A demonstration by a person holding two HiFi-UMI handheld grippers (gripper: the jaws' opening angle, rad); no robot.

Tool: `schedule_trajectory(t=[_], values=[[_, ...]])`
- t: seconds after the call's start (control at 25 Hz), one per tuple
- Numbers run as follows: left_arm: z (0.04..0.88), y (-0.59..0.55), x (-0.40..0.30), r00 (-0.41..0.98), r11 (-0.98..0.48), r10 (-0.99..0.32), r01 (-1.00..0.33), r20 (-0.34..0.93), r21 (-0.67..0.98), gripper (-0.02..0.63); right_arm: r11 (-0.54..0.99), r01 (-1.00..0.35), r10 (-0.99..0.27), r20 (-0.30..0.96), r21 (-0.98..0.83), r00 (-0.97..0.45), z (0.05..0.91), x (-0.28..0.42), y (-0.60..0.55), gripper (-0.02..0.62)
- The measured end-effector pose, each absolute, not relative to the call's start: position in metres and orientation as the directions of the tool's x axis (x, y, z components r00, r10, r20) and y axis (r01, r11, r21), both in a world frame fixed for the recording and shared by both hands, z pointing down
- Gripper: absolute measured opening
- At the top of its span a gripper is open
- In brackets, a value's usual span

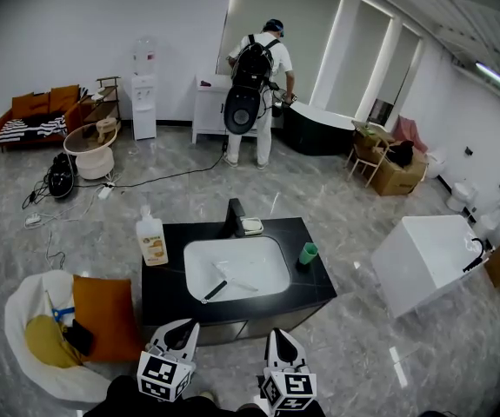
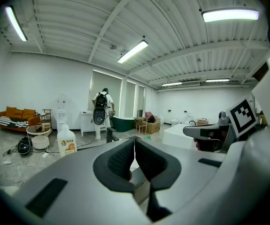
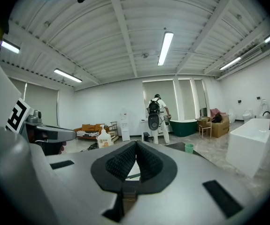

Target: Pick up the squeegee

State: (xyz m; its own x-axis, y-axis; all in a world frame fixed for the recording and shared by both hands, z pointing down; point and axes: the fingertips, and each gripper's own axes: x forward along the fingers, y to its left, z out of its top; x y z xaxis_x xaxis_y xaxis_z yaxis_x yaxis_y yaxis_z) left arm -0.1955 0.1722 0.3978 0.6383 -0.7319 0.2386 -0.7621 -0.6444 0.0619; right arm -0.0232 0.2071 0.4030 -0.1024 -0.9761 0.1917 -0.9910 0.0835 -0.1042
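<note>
Squeegee (image 1: 217, 287) lay in sink (image 1: 263, 254), untouched; left gripper (image 1: 180, 333) and right gripper (image 1: 282, 344) both had jaws together, empty, at counter (image 1: 316, 285) front edge, short of basin; nothing done yet; opening, reach, grasp, lift all left.

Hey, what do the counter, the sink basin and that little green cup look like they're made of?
Counter: looks like dark polished stone or a stone-look slab; black with a faint sheen. Sink basin: likely glazed ceramic; smooth, bright glossy white. Green cup: probably plastic; flat, uniform, opaque colour. None is certain from this far.
</note>
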Motion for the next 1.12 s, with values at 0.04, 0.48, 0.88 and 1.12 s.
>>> schedule_trajectory(t=[0.04,0.48,0.88,1.12], values=[[0.398,0.169,-0.197,0.637,-0.644,-0.732,-0.763,0.24,0.062,0.026,0.083,-0.991,-0.976,0.194,-0.103,-0.102,0.404,-0.023,0.203,0.017],[0.408,0.122,-0.193,0.627,-0.635,-0.735,-0.77,0.256,0.061,0.026,0.079,-0.99,-0.976,0.191,-0.119,-0.101,0.411,-0.016,0.154,0.017],[0.43,0.034,-0.129,0.617,-0.635,-0.727,-0.771,0.302,0.049,0.026,0.085,-0.987,-0.97,0.213,-0.139,-0.113,0.44,0.045,0.06,0.017],[0.451,-0.041,-0.092,0.586,-0.61,-0.73,-0.79,0.352,0.051,0.026,0.116,-0.978,-0.955,0.251,-0.172,-0.157,0.462,0.078,-0.02,0.017]])
